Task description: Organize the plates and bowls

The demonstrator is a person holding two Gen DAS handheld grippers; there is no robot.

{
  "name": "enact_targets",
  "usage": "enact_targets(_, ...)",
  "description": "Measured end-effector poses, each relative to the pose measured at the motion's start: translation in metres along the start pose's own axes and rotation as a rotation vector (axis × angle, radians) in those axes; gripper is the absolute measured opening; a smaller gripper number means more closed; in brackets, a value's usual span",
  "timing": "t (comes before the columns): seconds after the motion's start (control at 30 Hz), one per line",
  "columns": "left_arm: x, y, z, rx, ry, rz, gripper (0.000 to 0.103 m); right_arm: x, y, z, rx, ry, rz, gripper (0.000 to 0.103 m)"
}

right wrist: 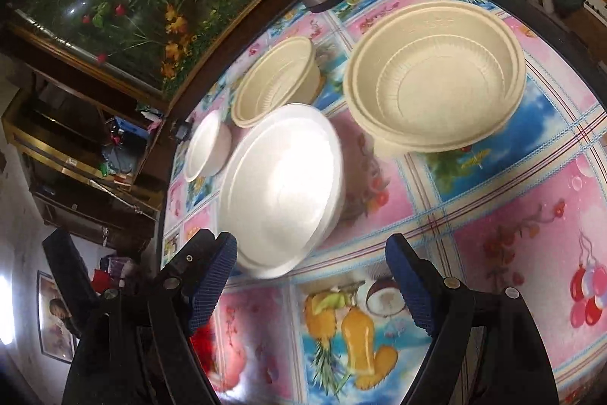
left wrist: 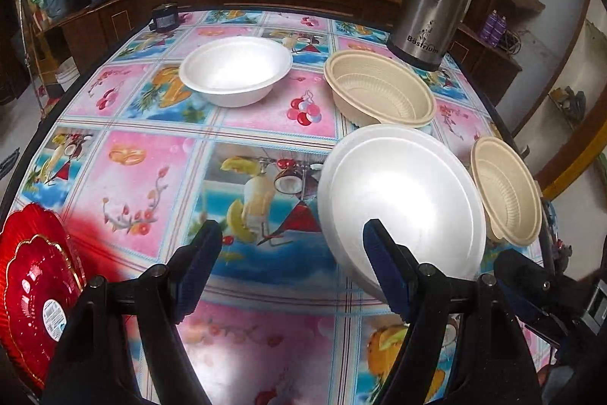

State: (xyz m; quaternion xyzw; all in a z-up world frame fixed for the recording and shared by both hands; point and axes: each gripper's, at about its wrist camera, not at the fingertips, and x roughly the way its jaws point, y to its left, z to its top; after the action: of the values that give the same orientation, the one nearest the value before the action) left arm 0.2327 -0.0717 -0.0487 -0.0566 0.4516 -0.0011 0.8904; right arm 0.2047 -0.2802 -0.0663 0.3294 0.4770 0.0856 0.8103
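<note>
Bowls remain mostly scattered on the table [left wrist: 159,154] — only the beige pair [left wrist: 381,90] at 1 o'clock looks nested; near white foam bowl [left wrist: 402,204] tilted by left gripper [left wrist: 294,253], right gripper [right wrist: 313,264] — both fingers open.

The left gripper [left wrist: 290,262] is built from black plastic arms, and its two fingers are covered with dark blue ribbed pads [left wrist: 201,264]. Round silver screws are seen at the joints. The right gripper [right wrist: 313,285] is made in the same way: black angular arms, blue textured pads [right wrist: 411,285], and small metal screw heads on the finger bases.
</note>
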Motion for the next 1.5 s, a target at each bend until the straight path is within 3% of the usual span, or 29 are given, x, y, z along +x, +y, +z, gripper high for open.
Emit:
enact_targets(0.6,0.031,-0.013,0.007,0.024,0.031,0.005,0.077,0.038,0.002,0.02,-0.022,0.024,-0.14,0.081)
enact_targets(0.67,0.033,-0.013,0.006,0.026,0.034,0.011,0.077,0.04,0.003,0.021,-0.033,0.024,-0.16,0.073)
enact_targets(0.73,0.034,-0.014,0.006,0.029,0.034,0.012,0.077,0.045,0.005,0.021,-0.045,0.039,-0.179,0.053)
enact_targets(0.8,0.035,-0.014,0.005,0.027,0.033,0.01,0.076,0.049,0.006,0.02,-0.056,0.053,-0.2,0.042)
enact_targets(0.9,0.035,-0.014,0.004,0.035,0.024,0.019,0.076,0.051,0.003,0.018,-0.062,0.064,-0.208,0.033)
enact_targets(1.07,0.042,-0.014,0.003,0.051,0.055,0.031,0.039,0.052,0.003,0.017,-0.068,0.065,-0.21,0.028)
enact_targets(1.23,0.038,-0.021,-0.002,0.088,0.051,0.017,0.017,0.053,0.007,0.014,-0.088,0.072,-0.196,0.02)
enact_targets(1.33,0.032,-0.022,-0.004,0.099,0.039,0.022,0.012,0.053,0.012,0.011,-0.108,0.077,-0.196,0.012)
enact_targets(1.5,0.028,-0.019,-0.008,0.099,0.039,0.017,0.012,0.049,0.015,0.007,-0.116,0.069,-0.187,0.012)
